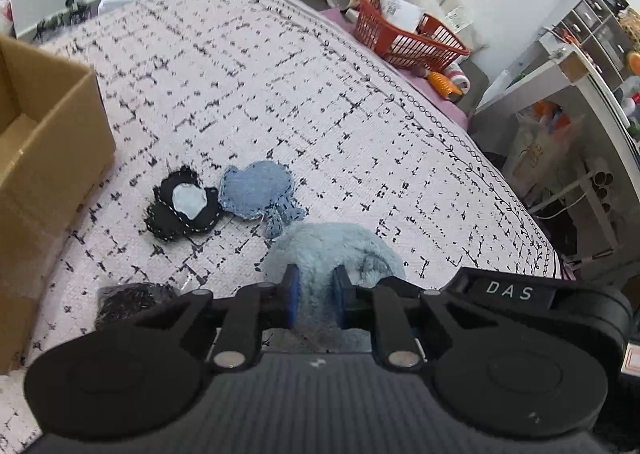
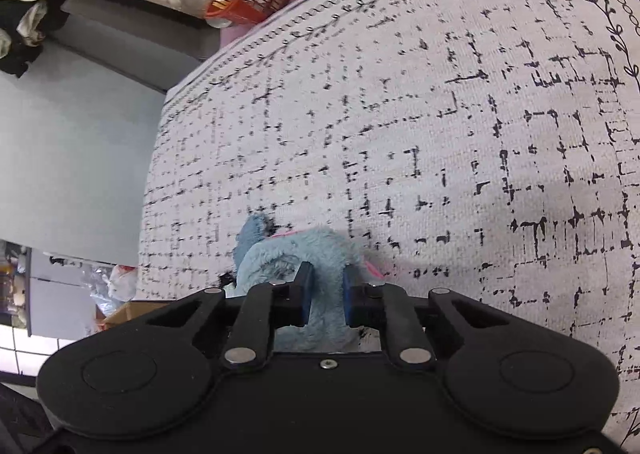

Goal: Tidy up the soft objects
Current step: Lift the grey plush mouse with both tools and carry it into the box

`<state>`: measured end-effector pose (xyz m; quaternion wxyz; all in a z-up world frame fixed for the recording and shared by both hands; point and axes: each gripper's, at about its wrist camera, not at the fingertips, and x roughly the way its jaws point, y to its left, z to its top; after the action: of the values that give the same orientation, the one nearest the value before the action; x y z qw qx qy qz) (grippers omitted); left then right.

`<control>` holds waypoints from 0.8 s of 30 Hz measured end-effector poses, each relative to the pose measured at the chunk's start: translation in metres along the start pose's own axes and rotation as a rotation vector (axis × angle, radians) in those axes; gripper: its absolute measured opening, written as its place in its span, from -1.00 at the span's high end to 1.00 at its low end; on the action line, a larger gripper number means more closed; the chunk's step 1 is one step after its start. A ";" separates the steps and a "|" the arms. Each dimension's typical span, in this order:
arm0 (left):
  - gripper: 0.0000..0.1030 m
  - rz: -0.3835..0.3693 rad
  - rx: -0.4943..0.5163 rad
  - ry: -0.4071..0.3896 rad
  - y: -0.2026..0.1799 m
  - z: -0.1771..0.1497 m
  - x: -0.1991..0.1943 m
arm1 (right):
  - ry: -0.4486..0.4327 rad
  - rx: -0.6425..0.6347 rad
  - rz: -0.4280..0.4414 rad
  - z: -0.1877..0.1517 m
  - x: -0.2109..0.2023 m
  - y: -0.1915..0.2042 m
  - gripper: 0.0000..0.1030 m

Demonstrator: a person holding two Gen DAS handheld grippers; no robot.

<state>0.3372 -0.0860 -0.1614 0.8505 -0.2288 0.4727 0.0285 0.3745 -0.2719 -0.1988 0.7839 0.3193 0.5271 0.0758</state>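
Observation:
A fluffy light blue plush toy (image 1: 332,250) lies on the patterned cloth (image 1: 280,94), and both grippers hold it. In the left wrist view my left gripper (image 1: 314,274) is shut on the plush, its blue pads (image 1: 291,294) pressed into the fur. The right wrist view shows my right gripper (image 2: 326,274) shut on the same plush toy (image 2: 304,246), which has pink trim. Just beyond it lie a blue denim soft piece (image 1: 256,190) and a black stitched soft piece (image 1: 184,210) with a pale patch. The denim piece (image 2: 250,234) peeks out behind the plush.
An open cardboard box (image 1: 40,134) stands at the left on the cloth. A red basket (image 1: 408,38) with bottles and clutter sits past the far edge. A dark mesh item (image 1: 128,302) lies near my left gripper. A black housing lettered DAS (image 1: 508,290) is close on the right.

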 end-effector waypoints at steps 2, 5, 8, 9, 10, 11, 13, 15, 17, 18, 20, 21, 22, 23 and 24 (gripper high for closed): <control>0.69 0.008 0.003 -0.015 -0.001 0.000 -0.008 | 0.000 -0.006 0.027 -0.001 -0.005 0.001 0.71; 0.69 0.014 0.011 -0.047 0.000 0.002 -0.023 | -0.007 -0.028 0.077 -0.003 -0.014 0.006 0.71; 0.70 0.026 0.015 -0.075 0.001 0.004 -0.037 | -0.018 -0.059 0.125 -0.007 -0.024 0.014 0.71; 0.70 0.029 0.013 -0.084 0.002 0.005 -0.042 | -0.021 -0.070 0.138 -0.008 -0.026 0.017 0.71; 0.70 0.031 0.012 -0.092 0.003 0.006 -0.047 | -0.025 -0.080 0.151 -0.008 -0.028 0.020 0.71; 0.70 0.032 0.010 -0.098 0.004 0.007 -0.051 | -0.028 -0.087 0.167 -0.009 -0.030 0.023 0.71; 0.70 0.034 0.007 -0.114 0.007 0.009 -0.060 | -0.035 -0.107 0.195 -0.011 -0.034 0.029 0.71; 0.70 0.038 0.011 -0.129 0.009 0.011 -0.068 | -0.042 -0.121 0.222 -0.013 -0.038 0.034 0.72; 0.70 0.045 0.013 -0.143 0.011 0.014 -0.075 | -0.050 -0.144 0.244 -0.017 -0.042 0.040 0.72; 0.70 0.046 0.013 -0.150 0.012 0.014 -0.079 | -0.054 -0.153 0.252 -0.018 -0.043 0.042 0.72; 0.70 0.048 0.014 -0.161 0.015 0.017 -0.086 | -0.061 -0.173 0.264 -0.022 -0.046 0.048 0.72; 0.70 0.048 0.013 -0.166 0.016 0.017 -0.089 | -0.065 -0.182 0.269 -0.023 -0.047 0.050 0.72; 0.70 0.049 0.013 -0.170 0.017 0.018 -0.092 | -0.068 -0.191 0.276 -0.024 -0.048 0.052 0.72; 0.70 0.050 0.015 -0.176 0.018 0.018 -0.095 | -0.072 -0.199 0.285 -0.026 -0.049 0.055 0.72; 0.70 0.050 0.016 -0.182 0.020 0.018 -0.098 | -0.077 -0.209 0.293 -0.027 -0.050 0.058 0.72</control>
<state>0.2921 -0.0440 -0.0802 0.8908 -0.2065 0.3992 0.0666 0.3414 -0.2378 -0.1326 0.8129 0.3121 0.4338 0.2313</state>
